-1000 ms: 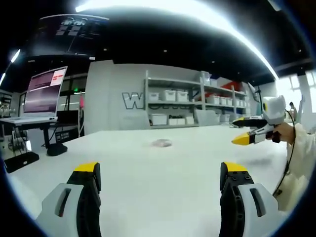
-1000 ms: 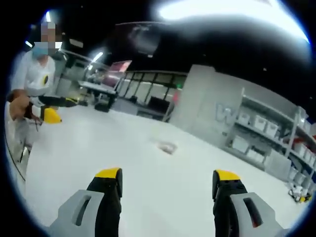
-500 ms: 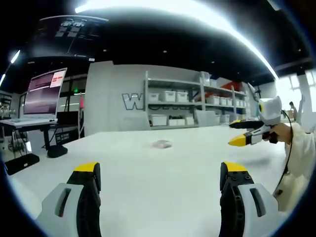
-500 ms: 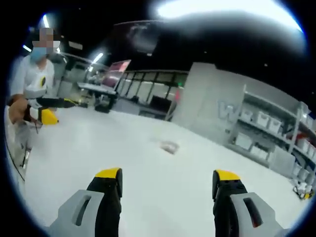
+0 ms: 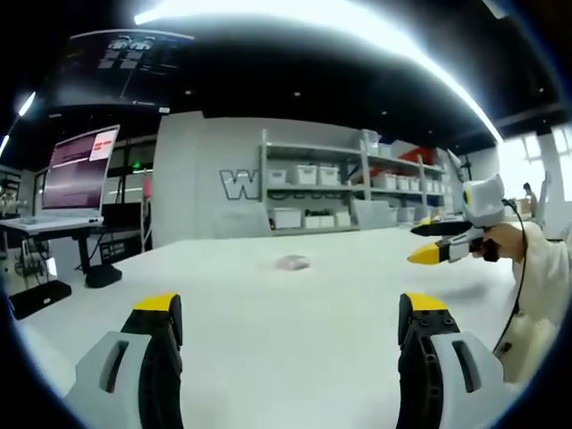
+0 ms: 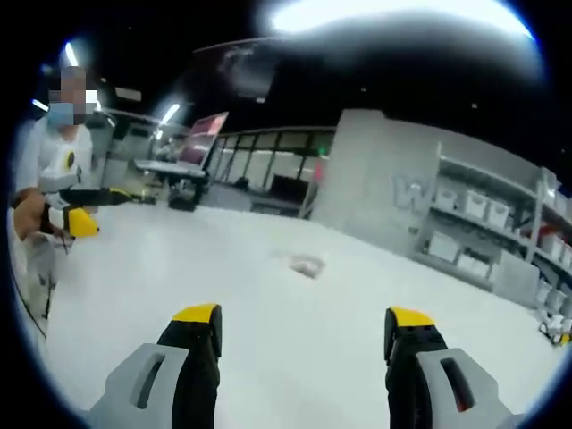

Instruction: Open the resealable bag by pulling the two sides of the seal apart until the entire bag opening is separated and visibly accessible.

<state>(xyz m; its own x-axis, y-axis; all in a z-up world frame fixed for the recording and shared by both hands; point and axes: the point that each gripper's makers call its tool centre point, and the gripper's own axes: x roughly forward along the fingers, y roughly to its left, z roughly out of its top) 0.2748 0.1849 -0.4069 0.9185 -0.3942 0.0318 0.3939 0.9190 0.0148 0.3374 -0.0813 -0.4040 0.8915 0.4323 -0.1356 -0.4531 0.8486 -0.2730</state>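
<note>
As the bag (image 5: 291, 262) lies small and untouched far out on the white table (image 5: 268, 331), no step of the task is judged done. The left gripper (image 5: 290, 313) and right gripper (image 6: 302, 320) both stand wide open and empty, well short of it. Approach, grasp and seal separation all remain.

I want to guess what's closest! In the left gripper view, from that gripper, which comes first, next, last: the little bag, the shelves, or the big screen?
1. Bag, middle of the table.
2. Big screen, left.
3. Shelves, against the back wall.
</note>
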